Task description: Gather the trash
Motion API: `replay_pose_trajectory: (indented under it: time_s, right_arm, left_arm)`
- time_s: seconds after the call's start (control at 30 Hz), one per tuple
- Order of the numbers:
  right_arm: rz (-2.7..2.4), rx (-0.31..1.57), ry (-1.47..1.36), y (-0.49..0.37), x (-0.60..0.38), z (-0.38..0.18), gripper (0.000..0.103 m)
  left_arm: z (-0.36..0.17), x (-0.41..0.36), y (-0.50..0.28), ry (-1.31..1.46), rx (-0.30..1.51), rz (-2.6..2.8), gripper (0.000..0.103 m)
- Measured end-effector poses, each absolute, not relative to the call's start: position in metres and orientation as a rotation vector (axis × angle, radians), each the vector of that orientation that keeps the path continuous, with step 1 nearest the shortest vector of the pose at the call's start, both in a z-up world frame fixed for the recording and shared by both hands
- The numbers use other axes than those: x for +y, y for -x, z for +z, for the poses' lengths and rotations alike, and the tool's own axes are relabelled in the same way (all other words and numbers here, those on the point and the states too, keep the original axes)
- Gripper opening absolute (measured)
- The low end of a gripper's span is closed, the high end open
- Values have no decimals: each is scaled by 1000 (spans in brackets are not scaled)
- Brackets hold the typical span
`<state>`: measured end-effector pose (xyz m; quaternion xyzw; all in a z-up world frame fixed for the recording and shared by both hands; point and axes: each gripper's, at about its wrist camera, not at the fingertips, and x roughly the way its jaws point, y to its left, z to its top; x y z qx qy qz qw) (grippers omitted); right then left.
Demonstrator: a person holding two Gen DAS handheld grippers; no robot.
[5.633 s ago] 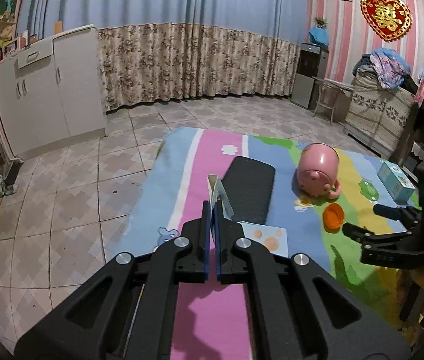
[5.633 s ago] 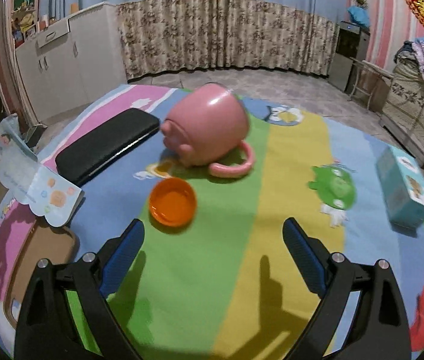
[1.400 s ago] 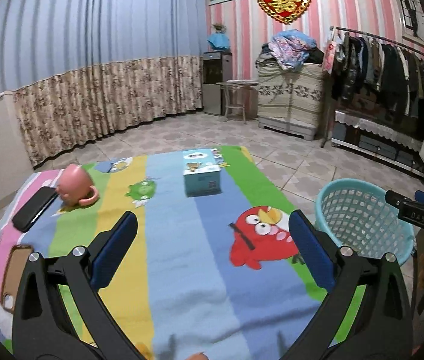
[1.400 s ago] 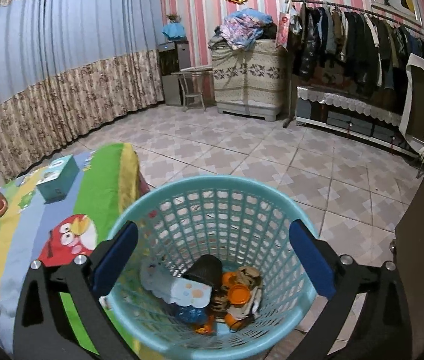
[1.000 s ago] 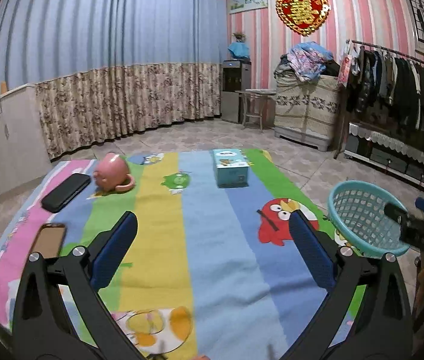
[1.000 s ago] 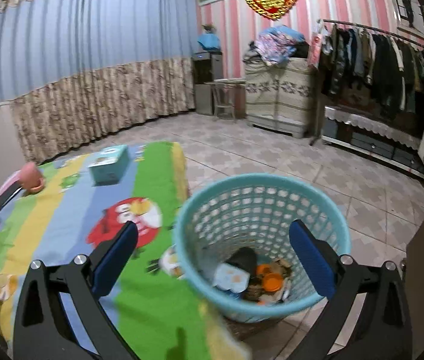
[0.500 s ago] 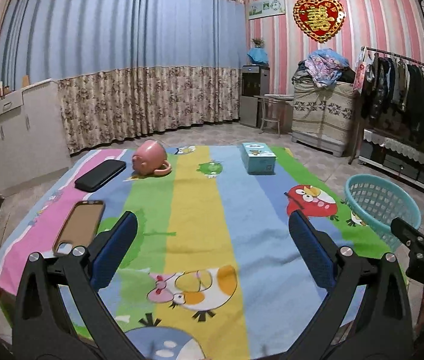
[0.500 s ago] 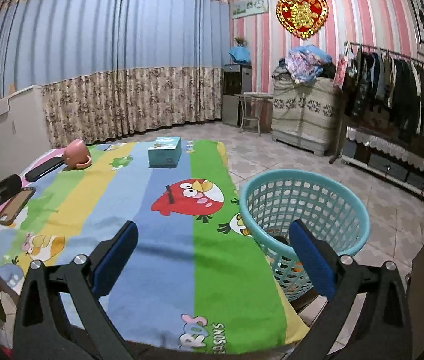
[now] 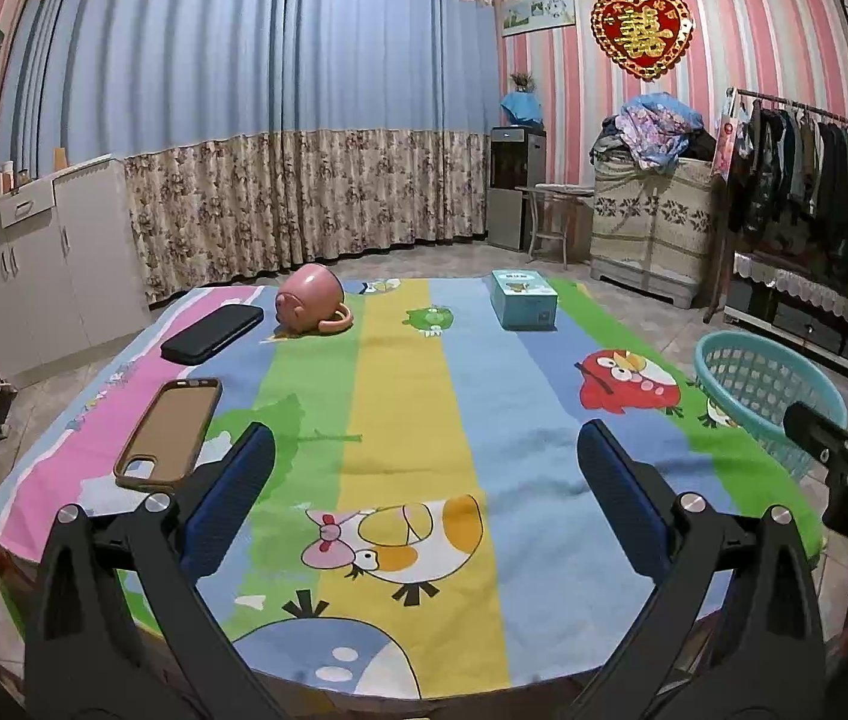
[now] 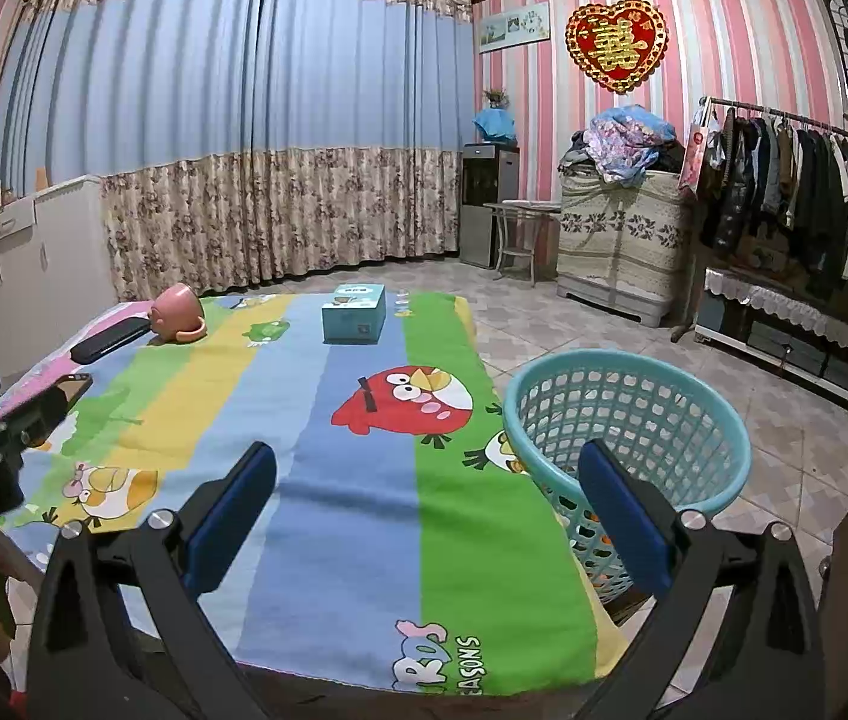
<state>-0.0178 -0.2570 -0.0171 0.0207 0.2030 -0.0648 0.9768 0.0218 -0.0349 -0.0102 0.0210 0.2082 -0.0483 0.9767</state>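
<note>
A turquoise plastic basket [image 10: 628, 420] stands on the floor at the right edge of the cartoon-print table cloth [image 10: 364, 480]; it also shows in the left wrist view [image 9: 766, 384]. Orange bits show through its mesh low down. My left gripper [image 9: 424, 498] is open and empty above the near edge of the cloth. My right gripper [image 10: 424, 504] is open and empty, to the left of the basket and nearer me. The right gripper's tip shows at the right edge of the left wrist view [image 9: 832, 450].
On the cloth lie a pink mug on its side [image 9: 310, 300], a black case [image 9: 211, 333], a phone in a brown case [image 9: 169, 432] and a teal tissue box [image 9: 523, 300]. A clothes rack [image 10: 796, 204] and a cabinet [image 9: 40, 264] line the walls.
Both grippers have pulled back and away from the basket, so the whole table now shows. The left gripper held a paper card 5.6 s ago; it is now open and empty.
</note>
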Motion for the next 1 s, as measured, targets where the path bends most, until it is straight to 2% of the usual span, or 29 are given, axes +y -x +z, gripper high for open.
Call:
replay_pose_trajectory:
  time_s: [1.0]
  right_arm:
    - [-127, 391, -24, 17, -248, -19, 99]
  left_arm:
    - [7, -35, -12, -22, 377, -129, 98]
